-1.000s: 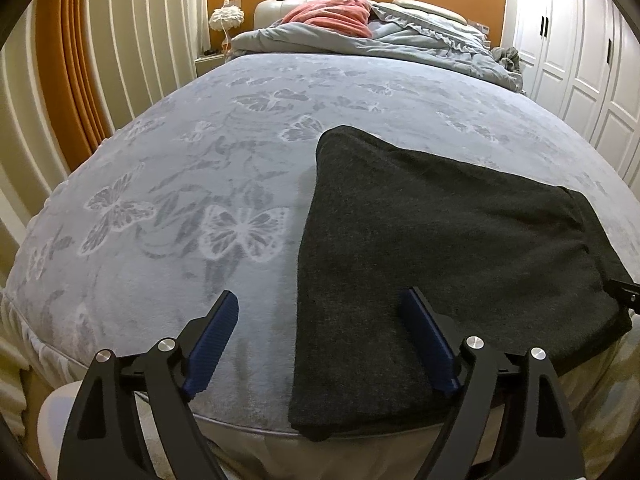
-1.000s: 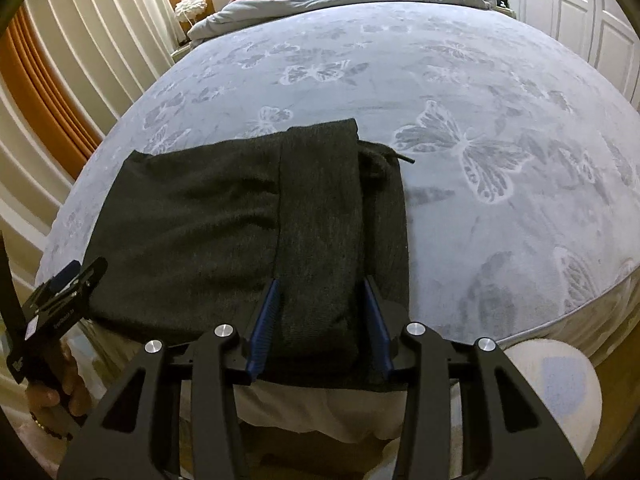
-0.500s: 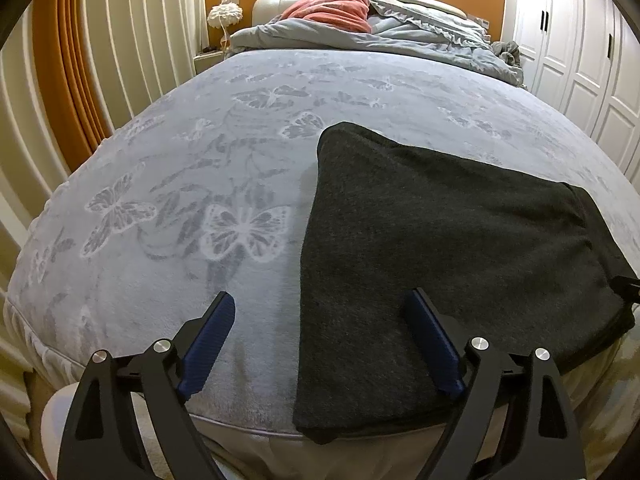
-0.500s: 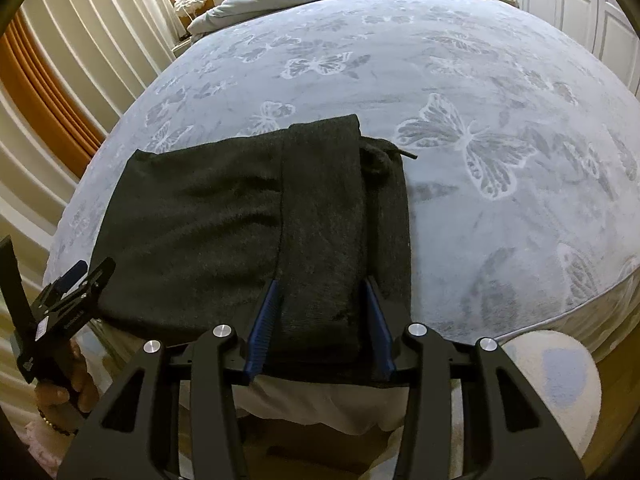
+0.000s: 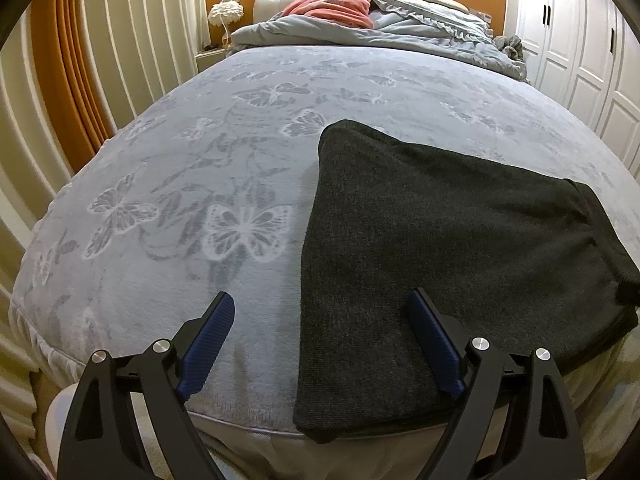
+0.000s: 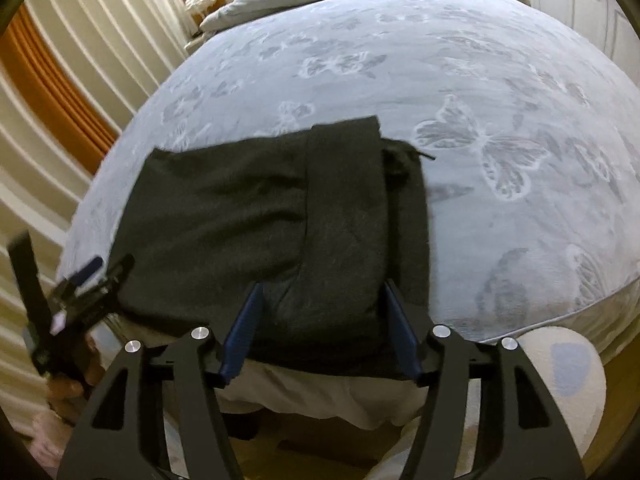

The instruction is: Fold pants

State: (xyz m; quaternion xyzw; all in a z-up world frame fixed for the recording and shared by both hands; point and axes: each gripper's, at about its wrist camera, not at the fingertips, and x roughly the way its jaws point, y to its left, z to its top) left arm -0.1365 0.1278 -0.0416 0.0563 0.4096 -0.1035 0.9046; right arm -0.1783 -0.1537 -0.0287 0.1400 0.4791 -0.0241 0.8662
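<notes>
Dark grey pants (image 5: 440, 248) lie folded on the grey butterfly bedspread (image 5: 224, 184) at the foot edge of the bed. In the right wrist view the pants (image 6: 248, 216) show a narrower layer folded over on their right side. My left gripper (image 5: 324, 320) is open, low over the left end of the pants, its right finger above the cloth. My right gripper (image 6: 322, 312) is open, its fingers astride the near edge of the folded layer. The left gripper also shows in the right wrist view (image 6: 100, 270).
Crumpled grey bedding and a red blanket (image 5: 332, 6) lie at the headboard. Curtains (image 5: 60, 80) hang on the left, white wardrobe doors (image 5: 580, 48) on the right. A round white stool (image 6: 560, 368) stands below the bed's corner.
The right gripper's jaws have opened wider and the view has shifted slightly. The left gripper has barely moved. The pants lie as before.
</notes>
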